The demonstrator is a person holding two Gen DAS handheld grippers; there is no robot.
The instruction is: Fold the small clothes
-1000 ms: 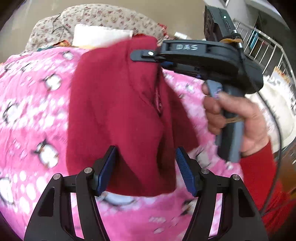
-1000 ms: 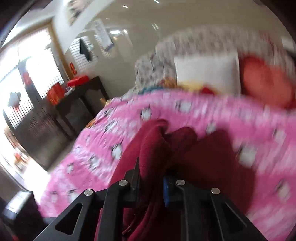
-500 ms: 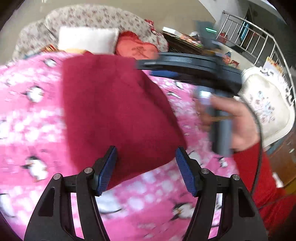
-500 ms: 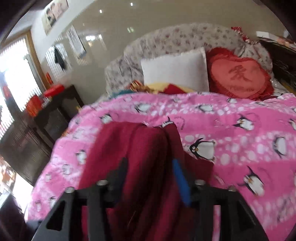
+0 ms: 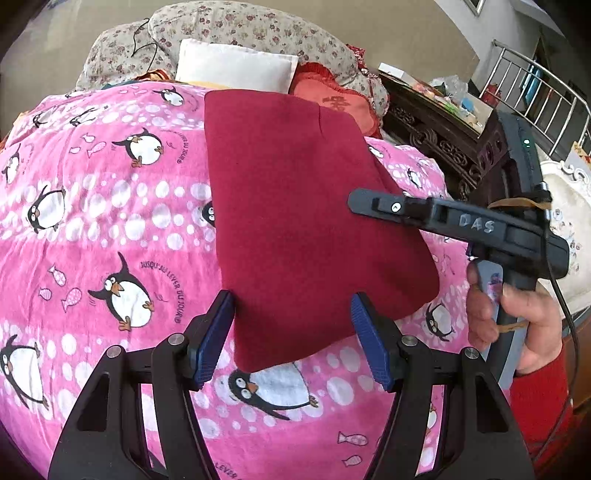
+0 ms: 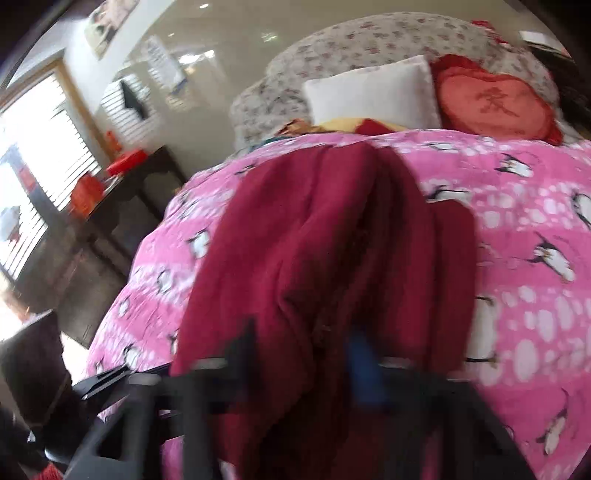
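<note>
A dark red garment (image 5: 306,221) lies folded flat on the pink penguin blanket (image 5: 110,221). My left gripper (image 5: 293,299) is open above the garment's near end, its blue pads (image 5: 214,339) wide apart and clear of the cloth. A hand holds my right gripper (image 5: 356,203) side-on over the garment's right edge. In the blurred right wrist view, the right gripper (image 6: 301,343) has the red garment (image 6: 314,240) bunched in folds between its fingers. Its jaws are closing, and I see no pinch on the cloth.
A white pillow (image 5: 236,66), a red heart cushion (image 5: 332,103) and a floral headboard (image 5: 240,26) lie beyond the blanket. A dark carved cabinet (image 5: 443,140) stands at the right, and a metal railing (image 5: 535,85) behind it. A dark table (image 6: 122,206) sits by the window.
The right gripper let go of the raised garment, which dropped flat onto the blanket. That gripper then sank to the garment's right edge. The left gripper stayed open.
</note>
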